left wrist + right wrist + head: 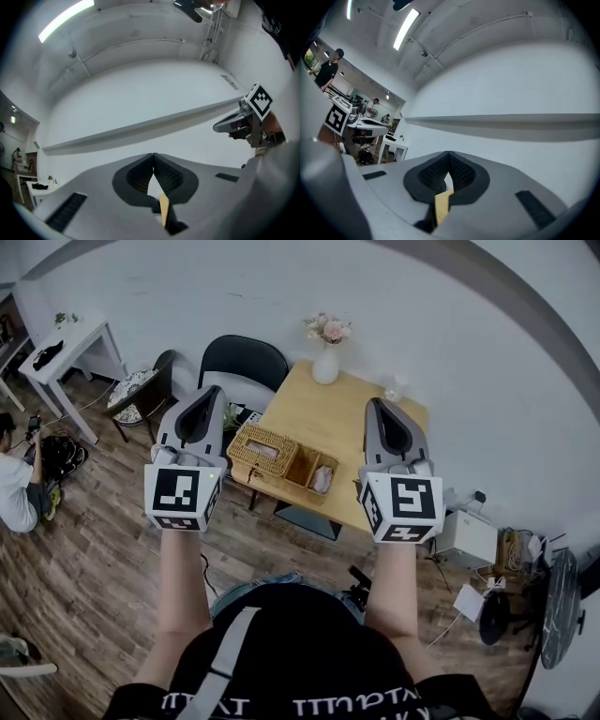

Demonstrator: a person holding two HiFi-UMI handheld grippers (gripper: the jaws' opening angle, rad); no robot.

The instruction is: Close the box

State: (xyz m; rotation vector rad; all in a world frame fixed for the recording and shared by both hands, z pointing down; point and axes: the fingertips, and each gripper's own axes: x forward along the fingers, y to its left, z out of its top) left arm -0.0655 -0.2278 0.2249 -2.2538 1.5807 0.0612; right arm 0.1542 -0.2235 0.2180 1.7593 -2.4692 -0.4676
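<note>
A woven wicker box [262,450] stands at the near left edge of a small wooden table [347,423], far below me. Its right-hand part [314,472] shows an open inside with something pale in it. Both grippers are held up well above the table and apart from the box. My left gripper [207,392] is shut with nothing in it; in the left gripper view its pads [161,171] meet against the white wall. My right gripper [376,406] is also shut and empty, with its pads [459,171] pressed together. Neither gripper view shows the box.
A white vase of flowers [326,362] and a small glass [394,390] stand at the table's far side. A black chair [242,364] is behind the table on the left, and a white desk [70,345] further left. A person [14,486] crouches at the left edge.
</note>
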